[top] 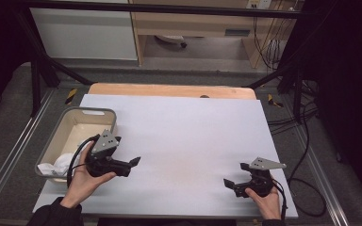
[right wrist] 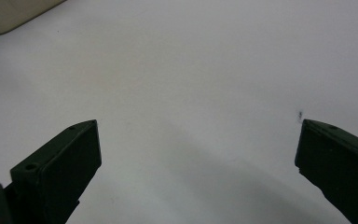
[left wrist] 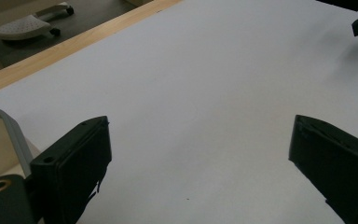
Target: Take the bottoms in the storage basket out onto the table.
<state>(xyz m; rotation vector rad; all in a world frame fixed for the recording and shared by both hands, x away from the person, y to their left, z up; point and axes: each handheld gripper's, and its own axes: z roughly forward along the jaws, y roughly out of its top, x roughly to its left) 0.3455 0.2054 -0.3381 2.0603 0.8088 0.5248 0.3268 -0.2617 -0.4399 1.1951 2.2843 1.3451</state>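
My left claw [top: 134, 162] and right claw [top: 230, 182] are spread, empty. The cloth [top: 62, 163] in the bin [top: 90, 112] at the table's left edge looks soft and light; I'd pinch a raised fold.

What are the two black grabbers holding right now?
Nothing. The left gripper and the right gripper both have jaws wide open over the bare white table sheet. The white cloth lies in the grey plastic bin.

Black two-jaw left gripper [top: 133, 162] and right gripper [top: 228, 183] (grey three-cornered plates, black cables), dark sleeves
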